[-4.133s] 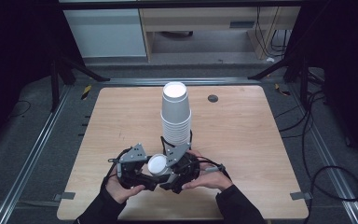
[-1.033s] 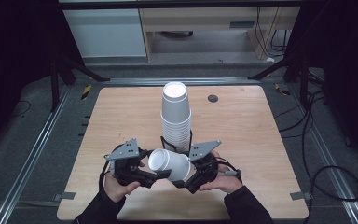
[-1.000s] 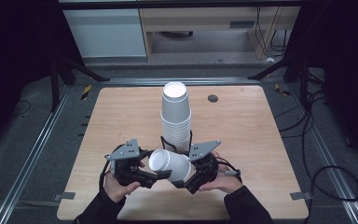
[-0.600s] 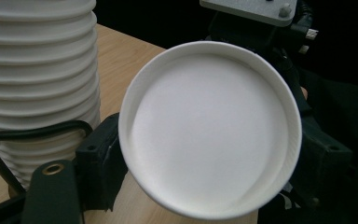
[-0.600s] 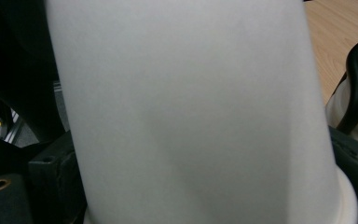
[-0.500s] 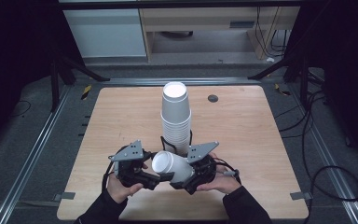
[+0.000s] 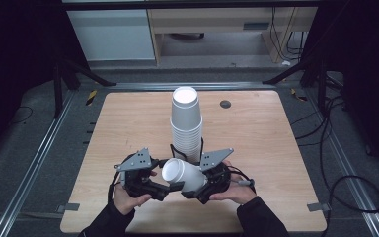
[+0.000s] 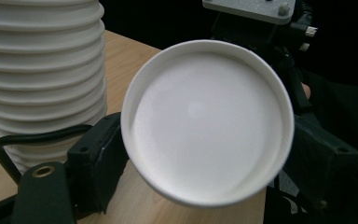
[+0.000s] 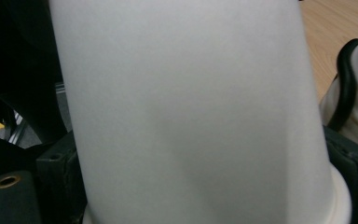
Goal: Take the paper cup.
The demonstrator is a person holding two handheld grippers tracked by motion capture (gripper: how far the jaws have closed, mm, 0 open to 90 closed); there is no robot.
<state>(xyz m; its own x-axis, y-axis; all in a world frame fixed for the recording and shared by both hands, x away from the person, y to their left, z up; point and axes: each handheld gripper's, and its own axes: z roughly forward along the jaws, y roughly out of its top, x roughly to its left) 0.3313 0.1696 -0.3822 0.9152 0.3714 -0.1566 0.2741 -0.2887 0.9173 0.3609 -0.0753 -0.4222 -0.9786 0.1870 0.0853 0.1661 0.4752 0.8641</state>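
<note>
With the white cup [image 7: 181, 174] lying sideways above the tabletop [image 7: 256, 148], clamped at its rim by the right hand-held gripper [image 7: 197, 190], and the left hand-held gripper [image 7: 164, 190] having just opened, its jaws apart beside the closed base, any shift could knock the adjacent cup stack [image 7: 186, 123].

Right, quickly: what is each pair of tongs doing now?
Left tongs: just been opening, jaws loose around the paper cup.
Right tongs: closed on the paper cup.

No readable text, label, brand, number or sign appears anywhere in these views.
</note>
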